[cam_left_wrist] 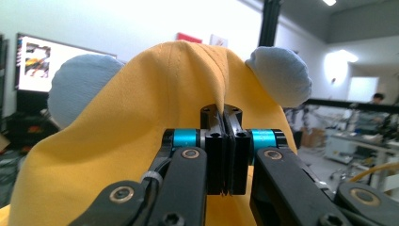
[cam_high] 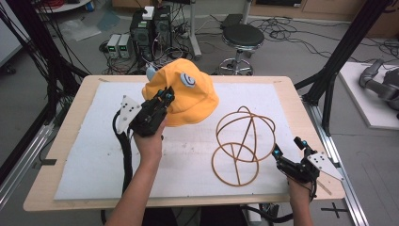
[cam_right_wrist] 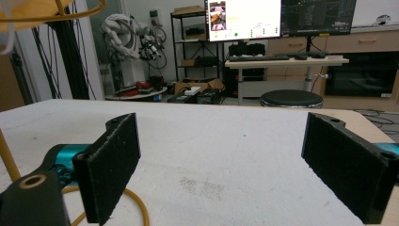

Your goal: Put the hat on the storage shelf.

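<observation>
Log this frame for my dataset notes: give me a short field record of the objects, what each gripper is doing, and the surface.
surface: white mat on a wooden table
hat: yellow hat with pale blue ears, at the mat's far middle
stand: wire hat stand right of the hat, nothing on it
left gripper: jaws shut on a fold of the hat's fabric
right gripper: jaws open, holding nothing, beside the stand's right edge

I see a soft, matt yellow cloth hat (cam_high: 188, 96) with grey fabric ears (cam_left_wrist: 277, 75). The wire frame (cam_high: 244, 141) looks like smooth bamboo or rattan, I think. My right gripper's pads (cam_right_wrist: 110, 165) are rough black foam over a matt white mat (cam_high: 94, 155).
</observation>
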Demonstrator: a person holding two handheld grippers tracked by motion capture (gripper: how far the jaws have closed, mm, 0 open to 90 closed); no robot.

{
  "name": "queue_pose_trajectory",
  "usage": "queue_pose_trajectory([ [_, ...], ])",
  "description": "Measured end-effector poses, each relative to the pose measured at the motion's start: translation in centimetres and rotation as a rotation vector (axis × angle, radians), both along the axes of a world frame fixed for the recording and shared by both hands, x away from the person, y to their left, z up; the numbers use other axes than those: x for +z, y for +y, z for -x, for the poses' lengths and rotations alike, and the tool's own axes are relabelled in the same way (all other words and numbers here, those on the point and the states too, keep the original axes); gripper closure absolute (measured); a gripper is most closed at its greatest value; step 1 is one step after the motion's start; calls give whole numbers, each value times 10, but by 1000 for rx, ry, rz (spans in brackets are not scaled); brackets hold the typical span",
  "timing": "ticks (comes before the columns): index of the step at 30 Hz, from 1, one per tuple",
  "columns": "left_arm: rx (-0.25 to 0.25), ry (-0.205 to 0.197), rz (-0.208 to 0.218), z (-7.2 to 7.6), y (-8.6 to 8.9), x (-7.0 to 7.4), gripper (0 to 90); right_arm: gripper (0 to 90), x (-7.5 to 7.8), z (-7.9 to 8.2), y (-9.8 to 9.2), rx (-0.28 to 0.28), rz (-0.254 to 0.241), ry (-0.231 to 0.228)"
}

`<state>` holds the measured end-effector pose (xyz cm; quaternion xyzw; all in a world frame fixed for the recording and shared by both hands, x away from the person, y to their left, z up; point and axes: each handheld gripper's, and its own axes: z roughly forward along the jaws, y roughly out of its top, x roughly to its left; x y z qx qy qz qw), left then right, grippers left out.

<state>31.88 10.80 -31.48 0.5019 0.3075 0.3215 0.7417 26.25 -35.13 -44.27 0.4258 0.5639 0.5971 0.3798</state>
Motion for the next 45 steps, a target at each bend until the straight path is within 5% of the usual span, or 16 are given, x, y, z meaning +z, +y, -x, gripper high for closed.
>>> queue_pose_trajectory([
  [6,-50,-53,8,13,-9,23,883,118,0,0,0,0,-2,1],
  [12,-157,-116,21,35,-31,52,883,118,0,0,-2,-5,-10,-2],
  [19,-257,-167,6,57,-55,71,883,118,0,0,-3,-7,-11,2],
  [25,-284,-182,-43,62,-73,70,883,118,-1,1,-3,-11,-15,5],
  [45,-372,-114,-159,63,-120,32,882,118,0,1,-6,-15,-14,-4],
])
